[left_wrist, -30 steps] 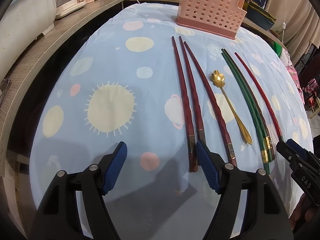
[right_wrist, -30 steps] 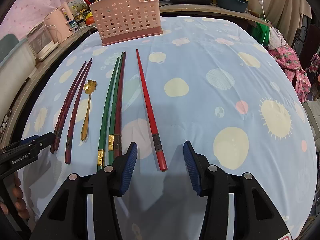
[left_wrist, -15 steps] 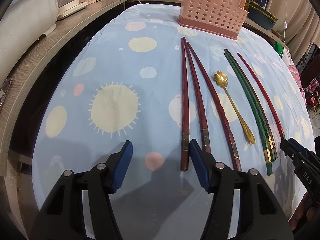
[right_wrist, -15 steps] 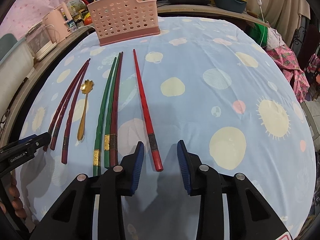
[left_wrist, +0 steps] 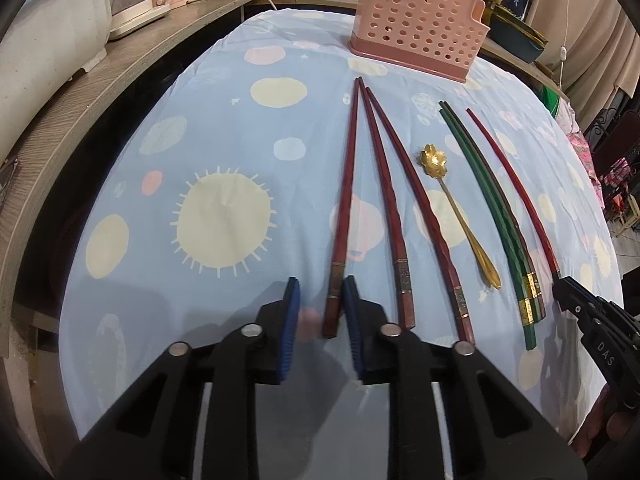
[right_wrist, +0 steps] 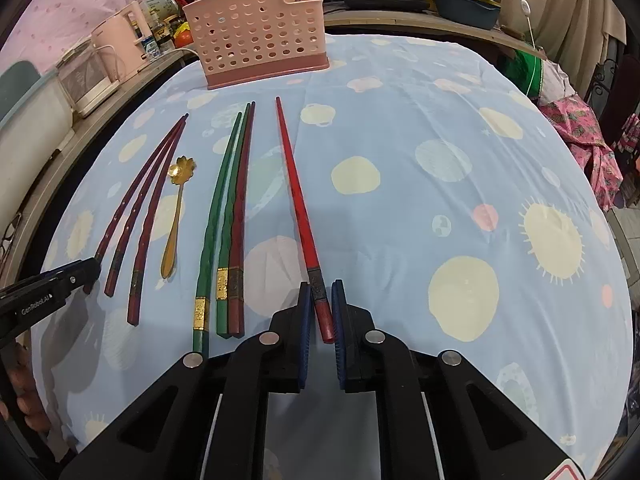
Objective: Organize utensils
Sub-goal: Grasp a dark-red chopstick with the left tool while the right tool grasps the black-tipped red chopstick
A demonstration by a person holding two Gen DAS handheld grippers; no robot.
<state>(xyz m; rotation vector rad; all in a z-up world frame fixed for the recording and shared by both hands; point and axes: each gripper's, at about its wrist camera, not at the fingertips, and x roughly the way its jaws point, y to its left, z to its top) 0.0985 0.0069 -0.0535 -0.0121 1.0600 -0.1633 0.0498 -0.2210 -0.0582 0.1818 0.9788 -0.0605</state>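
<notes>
Several chopsticks and a gold flower spoon (left_wrist: 460,216) lie in a row on the blue cloth, with a pink perforated holder (left_wrist: 416,20) at the far end. My left gripper (left_wrist: 320,300) has narrowed around the thick end of the leftmost dark red chopstick (left_wrist: 344,208), which touches the right pad; a gap remains on the left. My right gripper (right_wrist: 320,300) has closed nearly onto the thick end of the bright red chopstick (right_wrist: 298,208). Two green chopsticks and a dark red one (right_wrist: 228,216) lie left of it. The holder also shows in the right wrist view (right_wrist: 260,36).
A wooden counter (left_wrist: 80,92) with white and pink appliances runs along the left. Pots and a dark dish (right_wrist: 464,4) stand behind the table. Pink fabric (right_wrist: 580,136) hangs past the right edge. The cloth's right half (right_wrist: 460,184) holds no utensils.
Both grippers moved forward and narrowed around chopstick ends. The leftmost dark red chopstick's near end swung left, away from its neighbours.
</notes>
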